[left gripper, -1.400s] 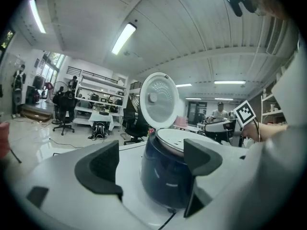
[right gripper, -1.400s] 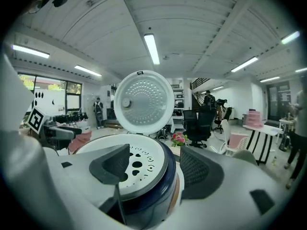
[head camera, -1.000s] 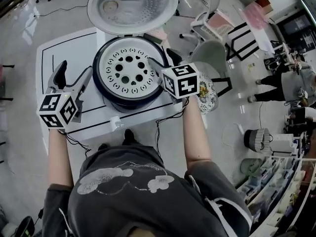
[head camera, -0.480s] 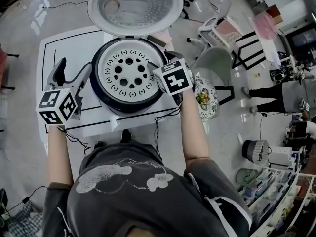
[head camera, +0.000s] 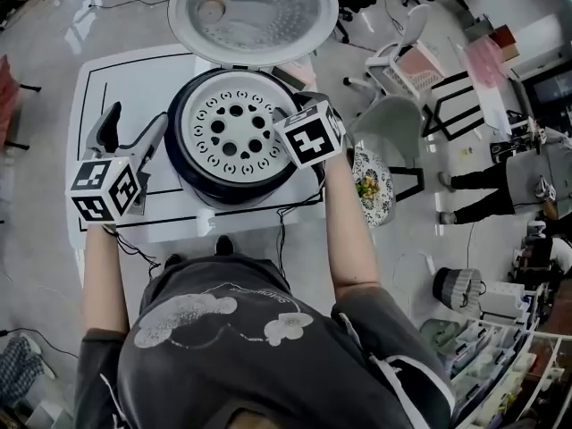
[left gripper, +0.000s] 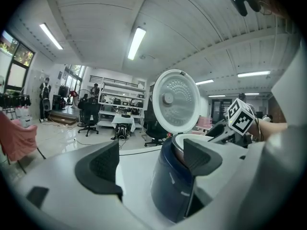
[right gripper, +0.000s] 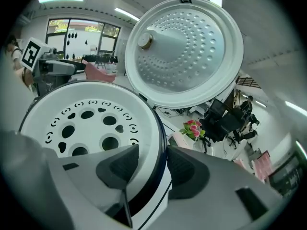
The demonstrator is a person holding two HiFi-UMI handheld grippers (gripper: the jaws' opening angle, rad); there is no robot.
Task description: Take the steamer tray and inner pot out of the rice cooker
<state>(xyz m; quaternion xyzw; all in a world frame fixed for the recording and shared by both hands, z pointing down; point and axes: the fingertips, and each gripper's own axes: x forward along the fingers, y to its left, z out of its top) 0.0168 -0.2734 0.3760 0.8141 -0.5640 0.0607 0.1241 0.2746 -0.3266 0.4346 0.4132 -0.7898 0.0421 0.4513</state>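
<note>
The rice cooker [head camera: 228, 189] stands toward the right of the white bench [head camera: 134, 83], its right wall near the bench's right edge. A bare stretch inside a black outline lies open on the left. The lid [head camera: 255, 12] is tipped back at the far side, so the room above the white, holed steamer tray [head camera: 234, 132] is free; the tray sits in the cooker's mouth.

The left tongs [left gripper: 151, 159] hang open just left of the cooker, nothing between the pads. The right tongs [right gripper: 152, 153] stand astride the cooker's right rim, one jaw over the tray's edge and the other outside the dark wall. The jaws have just been closing but are not clamped shut.

A second ago the right tongs hovered wide at the right rim; now they sit lower and rolled. The left tongs are where they were.

Around the bench are glossy pale floor, a white chair [head camera: 398, 56] far right, pink flowers [right gripper: 194, 127] and a person [head camera: 500, 181] standing well off to the right.
</note>
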